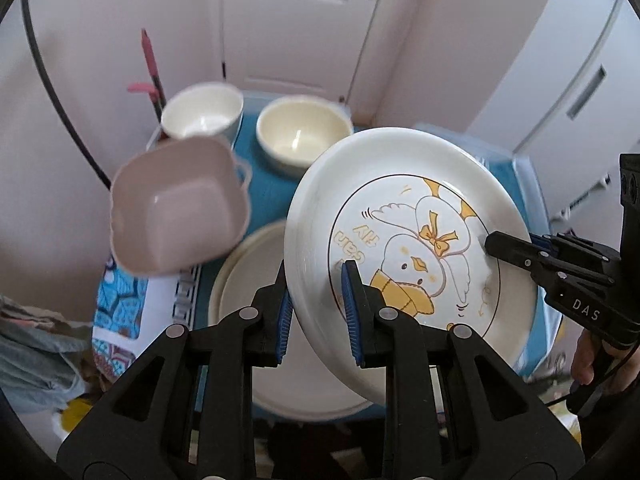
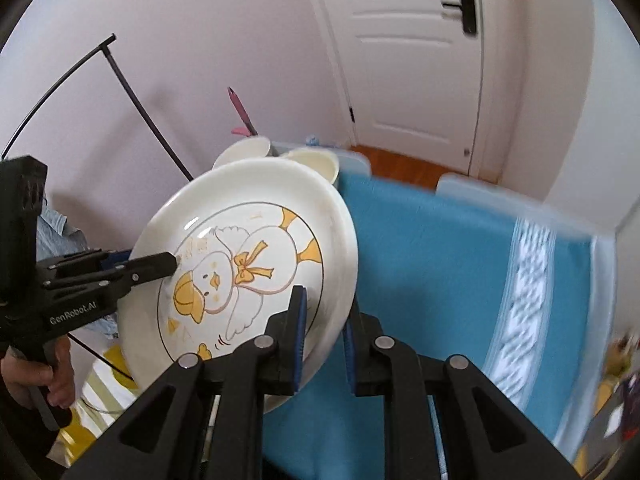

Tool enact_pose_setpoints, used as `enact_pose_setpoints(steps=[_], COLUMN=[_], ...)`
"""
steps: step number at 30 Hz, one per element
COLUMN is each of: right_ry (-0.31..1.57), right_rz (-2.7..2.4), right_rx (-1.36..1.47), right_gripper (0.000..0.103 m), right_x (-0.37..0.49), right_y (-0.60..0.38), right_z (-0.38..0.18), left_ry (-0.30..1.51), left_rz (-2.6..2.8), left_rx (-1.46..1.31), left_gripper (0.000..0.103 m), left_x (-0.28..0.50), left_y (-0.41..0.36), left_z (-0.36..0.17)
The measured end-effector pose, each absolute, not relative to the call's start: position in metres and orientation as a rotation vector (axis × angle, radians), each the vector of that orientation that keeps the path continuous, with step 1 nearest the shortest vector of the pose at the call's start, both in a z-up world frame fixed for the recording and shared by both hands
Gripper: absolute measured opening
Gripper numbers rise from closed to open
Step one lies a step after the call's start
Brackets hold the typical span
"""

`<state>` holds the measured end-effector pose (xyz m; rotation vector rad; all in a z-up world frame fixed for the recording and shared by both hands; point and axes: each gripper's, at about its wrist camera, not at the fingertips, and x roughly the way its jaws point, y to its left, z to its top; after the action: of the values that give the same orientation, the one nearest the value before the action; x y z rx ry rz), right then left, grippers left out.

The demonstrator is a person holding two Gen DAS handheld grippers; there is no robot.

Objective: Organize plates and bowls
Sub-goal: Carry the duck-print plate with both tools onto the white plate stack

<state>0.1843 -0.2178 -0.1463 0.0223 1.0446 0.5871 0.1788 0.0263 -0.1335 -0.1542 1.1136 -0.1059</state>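
Note:
A white plate with a yellow duck drawing is held tilted above the table, gripped from both sides. My left gripper is shut on its near rim. My right gripper is shut on the opposite rim of the duck plate; it also shows in the left wrist view. The left gripper appears in the right wrist view. A plain cream plate lies on the table under the duck plate. A pink square bowl, a white bowl and a cream bowl stand behind.
The table has a blue cloth with a patterned white stripe. A pink-and-black stick stands at the back left. A white door and walls close in behind. Black curved rods stand at left.

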Motion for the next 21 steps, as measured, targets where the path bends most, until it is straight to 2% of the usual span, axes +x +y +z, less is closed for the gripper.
enact_pose_setpoints(steps=[11,21], right_ry=[1.128,1.089], right_rz=[0.450,0.398], right_rx=[0.039,-0.059], right_gripper=[0.016,0.016], right_x=[0.154,0.144], right_y=[-0.190,-0.167], right_z=[-0.210,-0.209], left_ry=[1.230,1.248], left_rz=[-0.221,-0.225], left_rx=[-0.167,-0.032], left_gripper=[0.021,0.021], left_x=[0.175,0.175], left_y=[0.053,0.052], left_z=[-0.215,-0.231])
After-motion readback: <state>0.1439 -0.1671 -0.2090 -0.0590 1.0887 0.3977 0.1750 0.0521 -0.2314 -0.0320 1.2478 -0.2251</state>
